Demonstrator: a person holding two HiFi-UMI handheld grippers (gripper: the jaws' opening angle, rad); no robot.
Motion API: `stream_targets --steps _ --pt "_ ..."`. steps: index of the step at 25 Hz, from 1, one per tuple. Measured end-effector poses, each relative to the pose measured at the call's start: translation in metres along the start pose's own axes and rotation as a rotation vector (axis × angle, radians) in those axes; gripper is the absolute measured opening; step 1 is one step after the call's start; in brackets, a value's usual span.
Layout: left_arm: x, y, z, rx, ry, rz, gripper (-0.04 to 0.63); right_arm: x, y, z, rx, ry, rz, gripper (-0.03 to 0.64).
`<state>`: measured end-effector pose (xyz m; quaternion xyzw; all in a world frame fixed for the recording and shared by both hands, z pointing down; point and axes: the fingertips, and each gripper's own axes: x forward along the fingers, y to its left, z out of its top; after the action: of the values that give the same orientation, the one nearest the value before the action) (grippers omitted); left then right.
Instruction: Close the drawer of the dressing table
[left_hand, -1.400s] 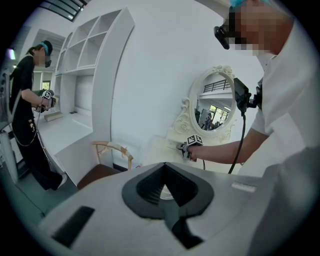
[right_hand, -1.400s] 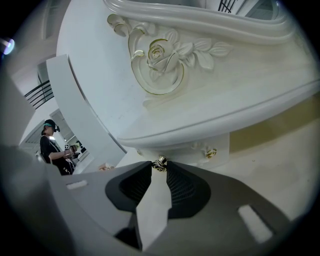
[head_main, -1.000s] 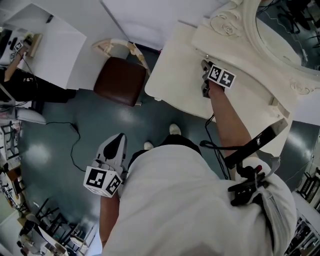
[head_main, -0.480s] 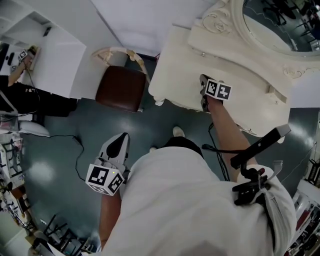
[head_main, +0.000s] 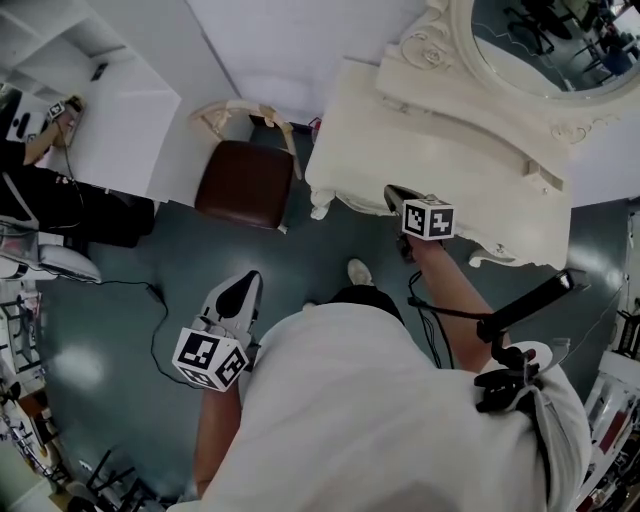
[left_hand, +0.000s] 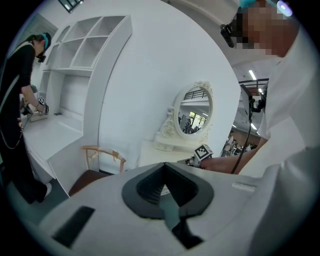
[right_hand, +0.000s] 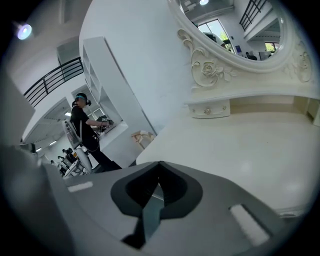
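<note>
Forearm (head_main: 455, 285) outstretched, right gripper (head_main: 396, 196) near table (head_main: 440, 150)

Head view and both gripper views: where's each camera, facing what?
Head view: on the person's head, looking down at dressing table, chair; shows torso, left gripper, right gripper.
Left gripper view: rides the left gripper, faces the mirror; shows its shut jaws, the person's right arm.
Right gripper view: rides the right gripper, faces along the dressing table; shut jaws.
Shared: mirror and chair in all three.

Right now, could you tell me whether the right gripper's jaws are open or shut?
Shut: the right gripper shows its jaws pressed together in the right gripper view, with nothing between them.
</note>
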<state>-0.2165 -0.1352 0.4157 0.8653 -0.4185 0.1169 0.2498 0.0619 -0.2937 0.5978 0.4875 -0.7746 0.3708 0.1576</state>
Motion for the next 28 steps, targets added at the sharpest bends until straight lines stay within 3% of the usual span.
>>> stream_targets --steps 13,28 --pt "-0.066 -0.012 -0.043 0.035 0.04 -0.084 0.0 -0.084 0.139 -0.055 -0.195 0.001 0.112 0.0" --pt "-0.109 -0.027 -0.085 0.037 0.051 -0.139 0.0 -0.136 0.206 -0.092 -0.359 -0.025 0.11 -0.002"
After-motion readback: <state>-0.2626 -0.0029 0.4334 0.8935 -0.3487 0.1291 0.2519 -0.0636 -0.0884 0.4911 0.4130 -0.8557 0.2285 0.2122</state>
